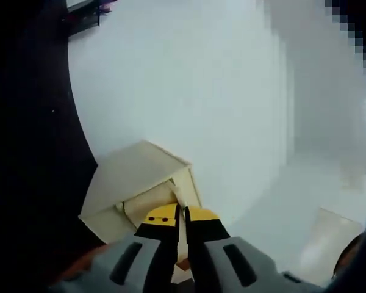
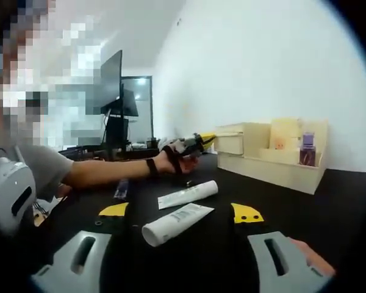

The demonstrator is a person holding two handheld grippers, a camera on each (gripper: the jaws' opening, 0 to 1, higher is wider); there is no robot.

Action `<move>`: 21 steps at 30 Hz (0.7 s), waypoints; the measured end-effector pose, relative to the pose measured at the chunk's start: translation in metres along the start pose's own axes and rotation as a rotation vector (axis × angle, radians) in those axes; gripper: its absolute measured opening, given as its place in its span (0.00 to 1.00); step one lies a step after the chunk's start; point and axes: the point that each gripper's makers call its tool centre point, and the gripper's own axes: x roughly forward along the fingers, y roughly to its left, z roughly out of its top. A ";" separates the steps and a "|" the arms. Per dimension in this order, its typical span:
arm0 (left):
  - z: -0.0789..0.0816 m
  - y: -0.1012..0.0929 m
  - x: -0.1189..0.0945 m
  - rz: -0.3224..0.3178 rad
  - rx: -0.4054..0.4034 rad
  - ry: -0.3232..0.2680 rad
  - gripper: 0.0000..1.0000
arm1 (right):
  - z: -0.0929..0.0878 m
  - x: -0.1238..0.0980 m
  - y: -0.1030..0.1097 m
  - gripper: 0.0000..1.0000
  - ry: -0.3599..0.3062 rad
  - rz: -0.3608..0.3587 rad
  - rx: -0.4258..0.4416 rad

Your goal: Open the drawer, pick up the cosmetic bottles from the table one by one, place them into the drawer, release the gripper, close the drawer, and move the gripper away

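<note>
Opening stage of the task. In the left gripper view, the left gripper [image 1: 185,215] sits low in the centre of the frame with its yellow-tipped jaws drawn nearly together on the small knob of the drawer [image 1: 151,202], which belongs to a cream-coloured organiser [image 1: 134,171] seen from above at lower left. The drawer front appears level with, or only just proud of, the cabinet face; the pictures do not settle which, so the drawer is judged not yet properly open.

In the right gripper view, the same gripper appears at centre frame, carried by a person's hand [image 2: 174,160] against the drawer side of the organiser, which stands on the black bench [image 2: 329,201] at centre right. The right gripper [image 2: 180,215] waits at the bottom of the frame with its jaws spread wide and nothing between them. Two white tubes lie on the bench just ahead of it: the nearer tube [image 2: 175,223] between the jaw tips, the farther tube [image 2: 188,194] just beyond it. A small purple bottle [image 2: 307,148] stands in the organiser's open upper tray.

Judged remaining: pulling the drawer out, carrying each tube into it, releasing, closing, and withdrawing.
</note>
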 end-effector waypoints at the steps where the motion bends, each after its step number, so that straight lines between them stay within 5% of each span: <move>1: -0.001 0.000 -0.002 0.005 0.004 0.002 0.04 | 0.000 0.000 -0.001 0.59 -0.002 -0.002 0.006; 21: 0.000 -0.003 -0.017 0.002 -0.047 -0.017 0.05 | 0.000 0.003 -0.003 0.59 -0.001 -0.008 -0.014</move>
